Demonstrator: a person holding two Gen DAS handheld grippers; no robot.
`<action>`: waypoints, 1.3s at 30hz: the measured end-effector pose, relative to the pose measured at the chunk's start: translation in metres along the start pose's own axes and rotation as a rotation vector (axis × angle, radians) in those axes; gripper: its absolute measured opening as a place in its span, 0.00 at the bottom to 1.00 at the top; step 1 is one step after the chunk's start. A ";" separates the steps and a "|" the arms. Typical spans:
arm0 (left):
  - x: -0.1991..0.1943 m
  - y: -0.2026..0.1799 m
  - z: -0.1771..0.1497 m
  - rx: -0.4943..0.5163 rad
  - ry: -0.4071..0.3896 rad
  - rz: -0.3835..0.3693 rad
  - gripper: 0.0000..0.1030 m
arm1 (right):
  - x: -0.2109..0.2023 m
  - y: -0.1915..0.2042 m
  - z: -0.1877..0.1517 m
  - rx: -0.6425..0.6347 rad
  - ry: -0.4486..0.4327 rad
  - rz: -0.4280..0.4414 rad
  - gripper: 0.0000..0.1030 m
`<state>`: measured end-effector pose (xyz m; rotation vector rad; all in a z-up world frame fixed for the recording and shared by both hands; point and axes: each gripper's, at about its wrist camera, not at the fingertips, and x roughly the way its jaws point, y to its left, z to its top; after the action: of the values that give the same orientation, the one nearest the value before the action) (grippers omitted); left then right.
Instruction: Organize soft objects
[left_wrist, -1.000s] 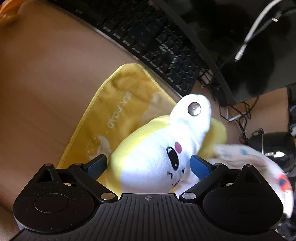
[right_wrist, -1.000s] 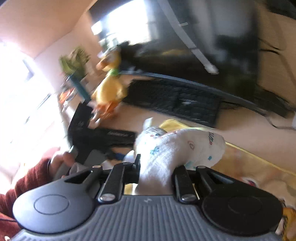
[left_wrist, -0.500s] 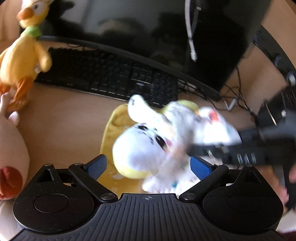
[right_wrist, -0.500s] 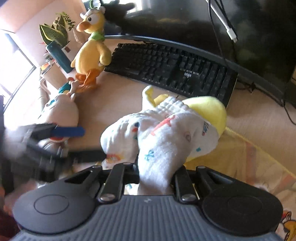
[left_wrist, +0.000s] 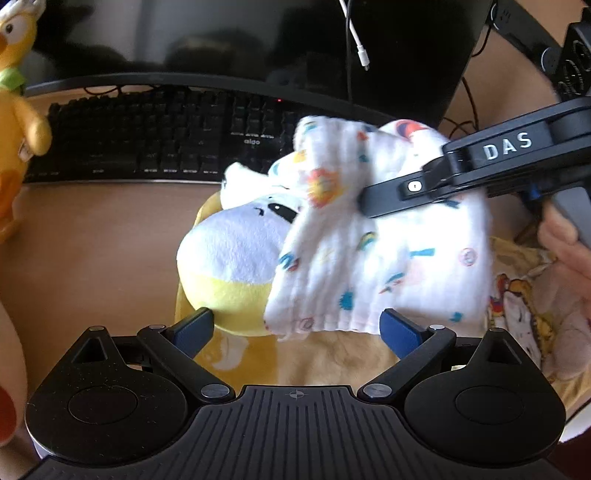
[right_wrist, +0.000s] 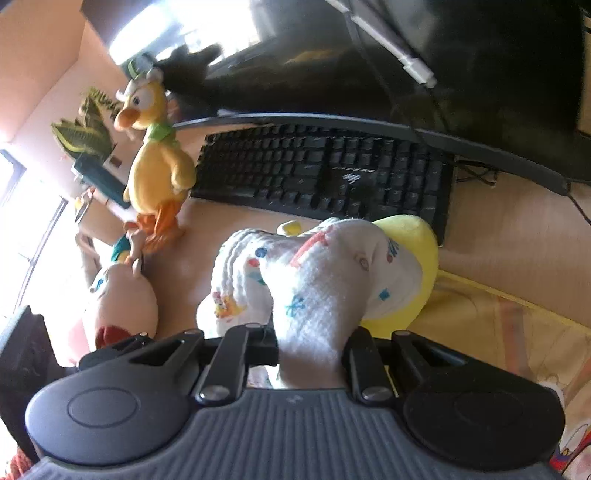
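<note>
A white plush with a yellow body (left_wrist: 229, 258) lies on a yellow towel (left_wrist: 332, 354) in front of the keyboard. A white cloth with small coloured prints (left_wrist: 388, 251) is draped over the plush's right side. My right gripper (right_wrist: 312, 350) is shut on a bunched fold of that cloth (right_wrist: 317, 295), and the yellow plush (right_wrist: 413, 236) peeks out behind it. In the left wrist view the right gripper's black fingers (left_wrist: 406, 188) come in from the right, above the cloth. My left gripper (left_wrist: 295, 328) stands open just short of the plush and the cloth's hem, pressing on neither.
A black keyboard (left_wrist: 155, 136) and a dark monitor (left_wrist: 258, 37) stand behind the towel. A yellow duck plush (right_wrist: 159, 166) stands left of the keyboard, with a cream plush (right_wrist: 122, 295) nearer and a potted plant (right_wrist: 88, 129) beyond. A hand (left_wrist: 565, 240) is at the right.
My right gripper has brought the printed cloth down and over the white and yellow plush. The left view has rolled level and drawn back a little, and its jaws have stayed open.
</note>
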<state>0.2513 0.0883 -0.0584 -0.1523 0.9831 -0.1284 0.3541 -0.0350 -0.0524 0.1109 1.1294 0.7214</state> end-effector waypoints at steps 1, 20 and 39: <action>0.001 0.000 0.001 0.005 0.004 0.000 0.96 | -0.002 -0.005 0.000 0.011 -0.008 -0.012 0.16; -0.018 0.014 -0.002 0.005 0.013 -0.077 0.96 | -0.024 -0.098 -0.039 0.246 -0.026 -0.188 0.17; 0.018 0.024 0.022 0.012 0.055 0.077 0.97 | -0.066 0.007 -0.011 -0.018 -0.162 0.056 0.19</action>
<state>0.2804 0.1103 -0.0661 -0.1006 1.0416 -0.0683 0.3267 -0.0707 -0.0027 0.1831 0.9682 0.7584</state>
